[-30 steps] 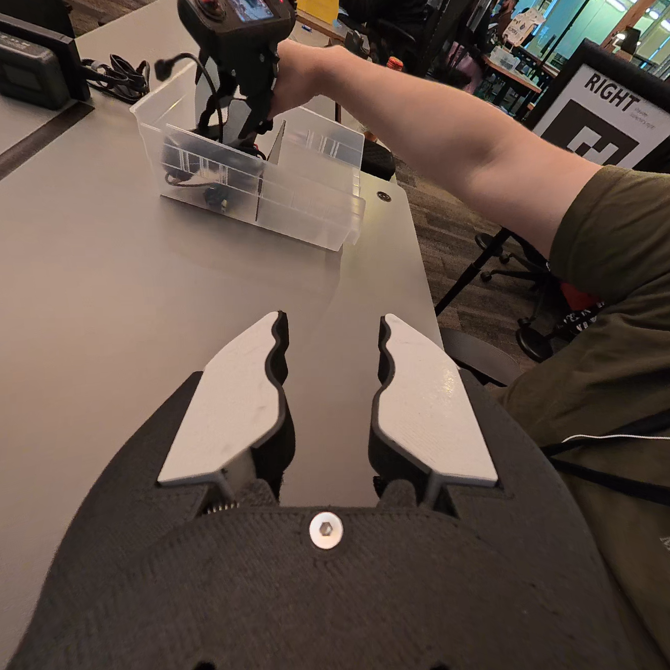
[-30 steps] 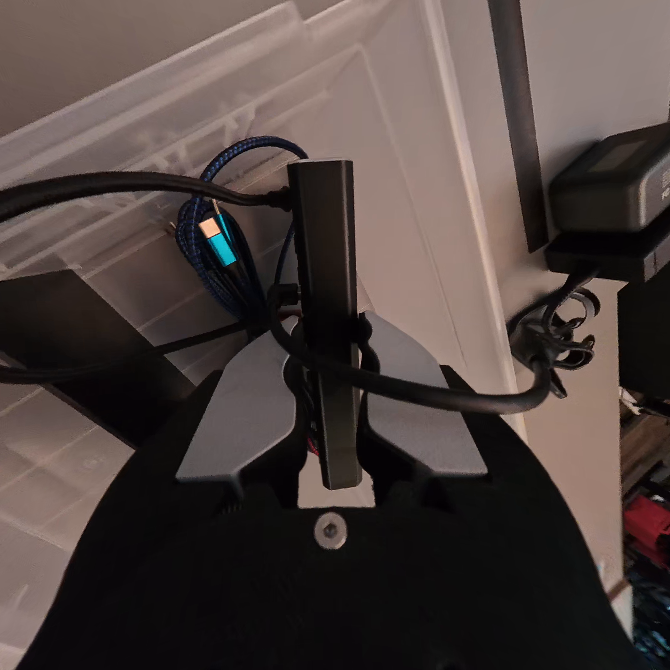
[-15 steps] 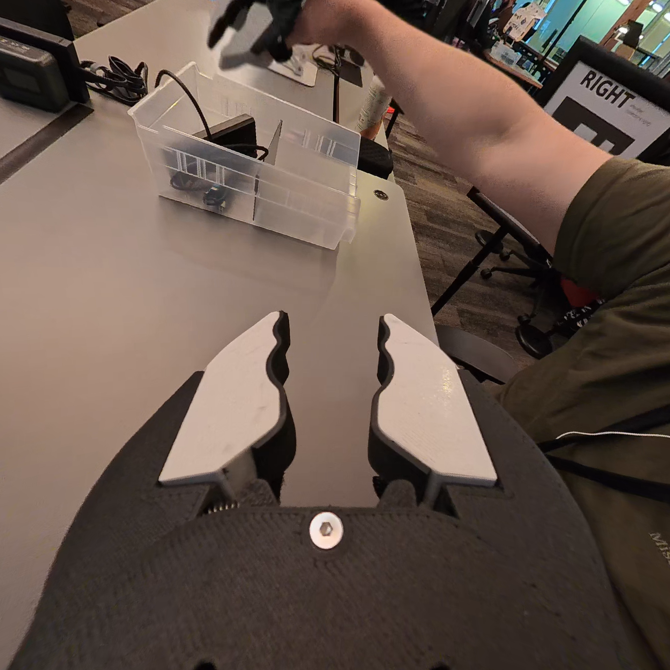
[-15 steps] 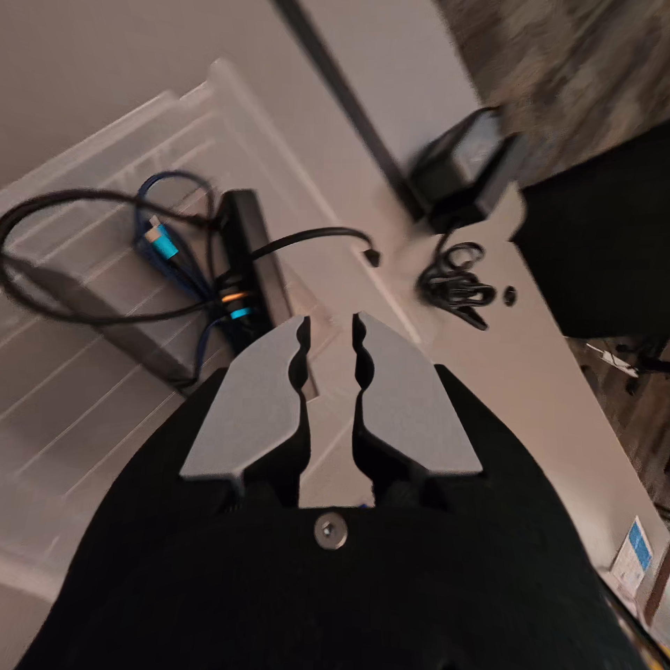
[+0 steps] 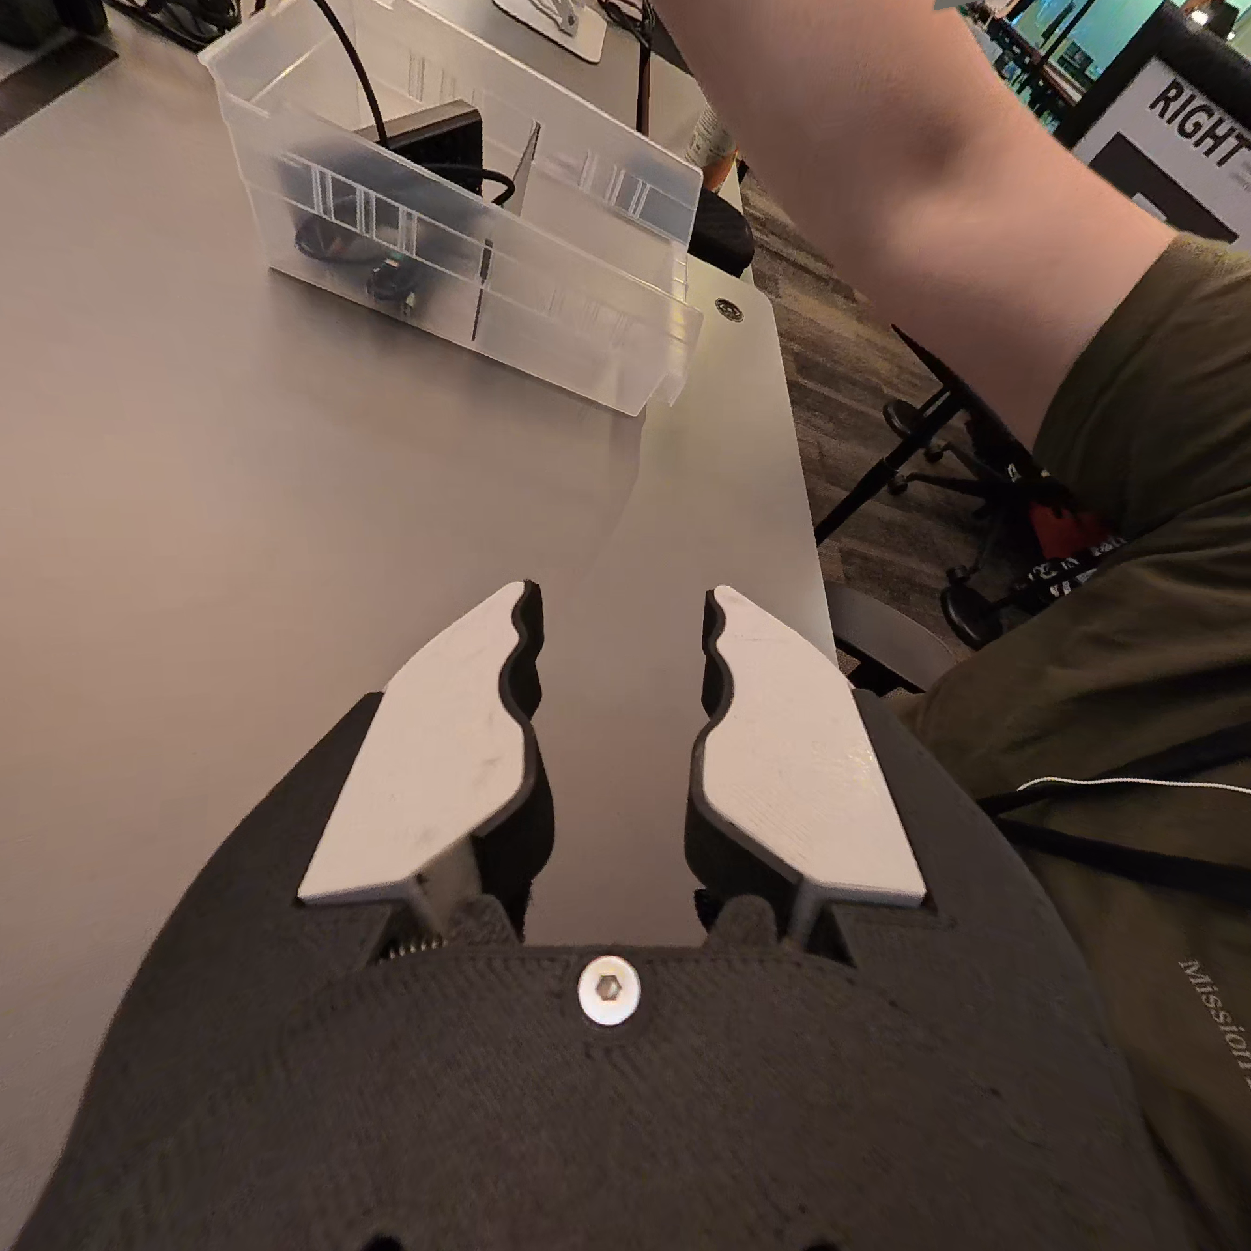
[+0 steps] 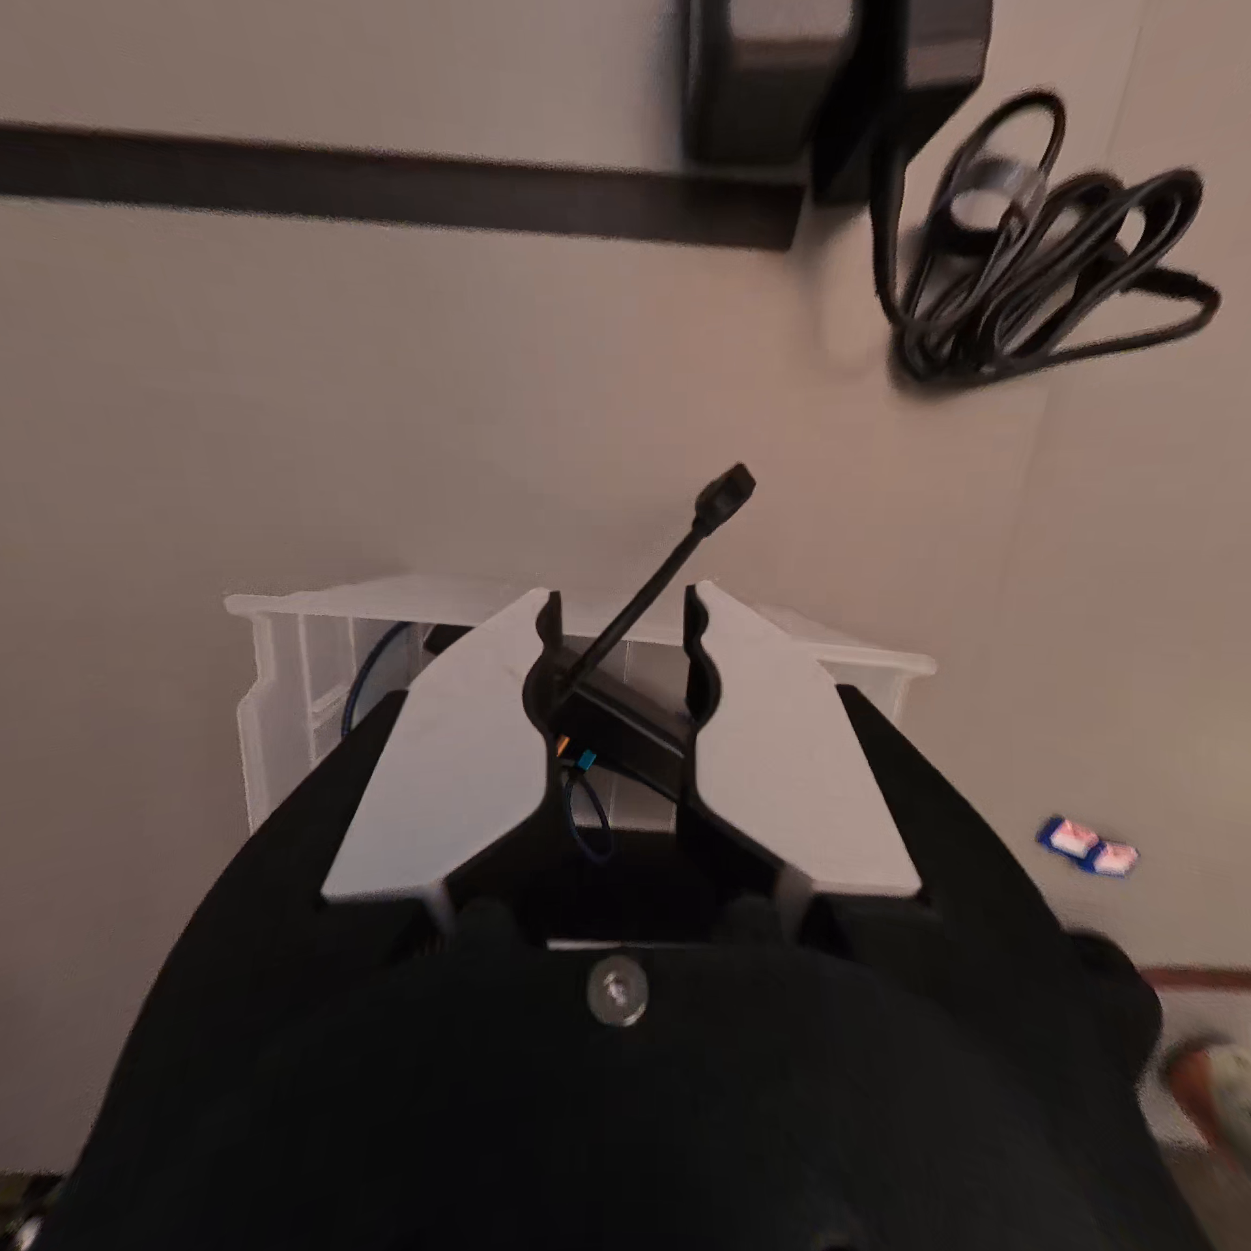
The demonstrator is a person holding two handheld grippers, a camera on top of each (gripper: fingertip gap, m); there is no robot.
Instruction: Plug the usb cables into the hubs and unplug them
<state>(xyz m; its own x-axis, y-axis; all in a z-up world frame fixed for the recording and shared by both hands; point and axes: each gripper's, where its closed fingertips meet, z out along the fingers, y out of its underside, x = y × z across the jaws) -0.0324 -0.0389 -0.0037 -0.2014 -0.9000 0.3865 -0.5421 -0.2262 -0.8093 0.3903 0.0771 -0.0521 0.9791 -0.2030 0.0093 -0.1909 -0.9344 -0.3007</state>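
Observation:
A black USB hub [image 6: 623, 728] lies tilted in a clear plastic bin [image 6: 338, 602], seen from above between my right gripper's fingers. Its black cable sticks up and ends in a free plug [image 6: 728, 487]. A blue braided cable [image 6: 582, 812] lies under the hub. My right gripper [image 6: 621, 602] is open and empty, well above the bin. My left gripper [image 5: 623, 609] is open and empty, low over the grey table near its front right edge. In the left wrist view the bin [image 5: 474, 203] stands farther back, with the hub [image 5: 433, 128] leaning in its left compartment.
A coiled black cable [image 6: 1049, 257] and a dark box-shaped device [image 6: 812, 68] lie on the table beyond the bin, beside a dark strip [image 6: 406, 189]. Small blue and pink items [image 6: 1083, 846] lie to the right. The person's arm [image 5: 880, 169] reaches over the table's right edge. Tip to tip, the grippers are about 45 cm apart.
My right gripper has let go of the hub in the bin, opened and risen away above it. My left gripper has shifted slightly towards the bin, still open.

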